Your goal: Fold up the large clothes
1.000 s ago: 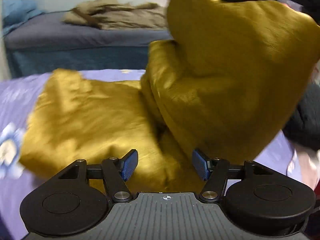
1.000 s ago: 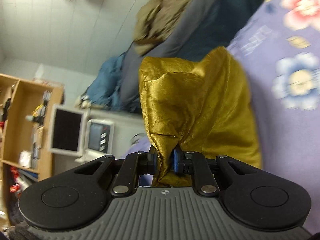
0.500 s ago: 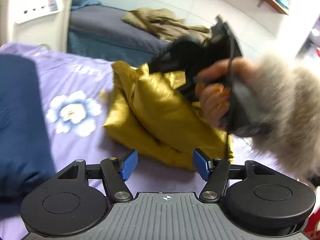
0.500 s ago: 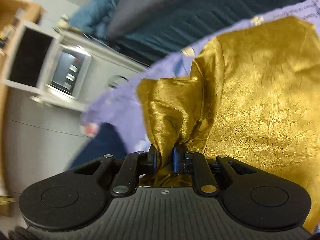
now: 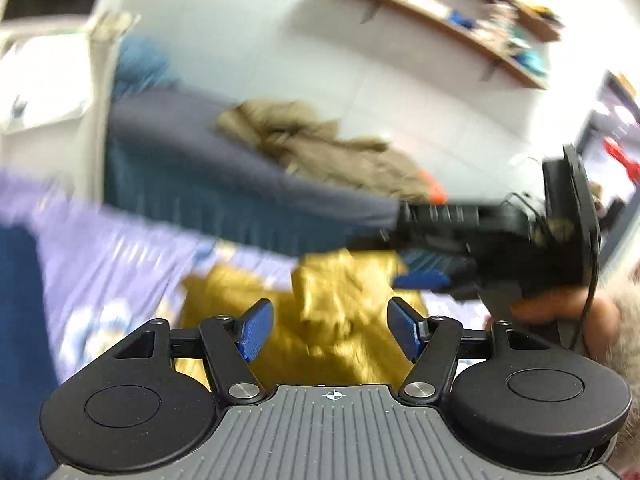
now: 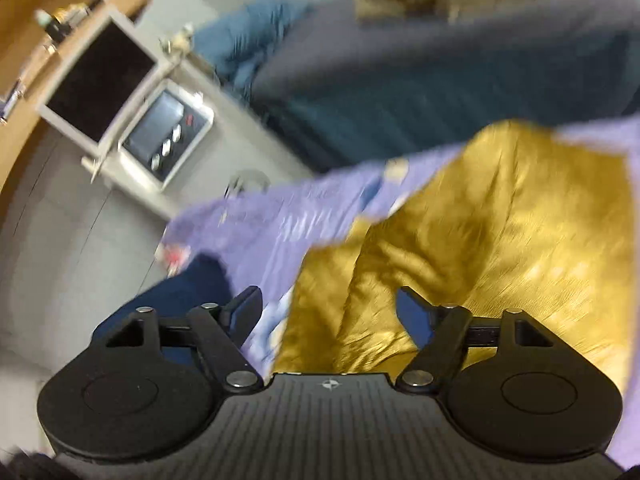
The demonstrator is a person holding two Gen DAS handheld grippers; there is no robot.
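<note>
lilac floral bedding spreads under both my grippers, with a grey-blue second bed behind it carrying a crumpled khaki garment, and a wooden shelf up on the white wall. the gold satin garment lies bunched on the lilac sheet, right below and ahead of me in both views. my right gripper is opening, its jaws spread wide over the gold fabric with nothing pinched between them; the cloth looks to lie loose beneath, though blur makes that hard to swear to. my left gripper stands open and empty above the same gold heap. a dark blue cloth sits at the left edge.
</note>
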